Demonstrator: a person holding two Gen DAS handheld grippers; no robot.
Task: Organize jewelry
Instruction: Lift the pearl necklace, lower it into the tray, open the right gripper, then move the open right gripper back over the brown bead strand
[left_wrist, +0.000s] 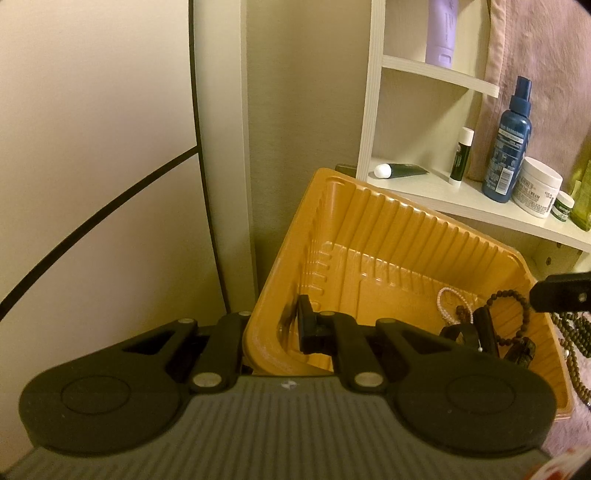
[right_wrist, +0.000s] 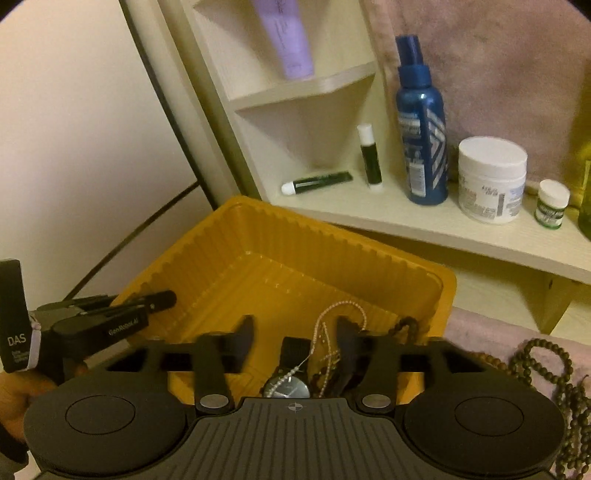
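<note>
orange tray (right_wrist: 221, 243) on pink cloth (right_wrist: 476, 325) below a shelf (right_wrist: 424, 221); left gripper (right_wrist: 162, 299) pinches its rim, right gripper (right_wrist: 295, 332) spread.

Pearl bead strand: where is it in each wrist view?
Left wrist: pearl bead strand lies on the floor of the yellow tray, right of centre, beside the dark bead bracelet.
Right wrist: strand at lower centre, draped over the watch, between the open fingers of the right hand-held gripper.
Shared landmark: blue spray bottle on the shelf.
</note>
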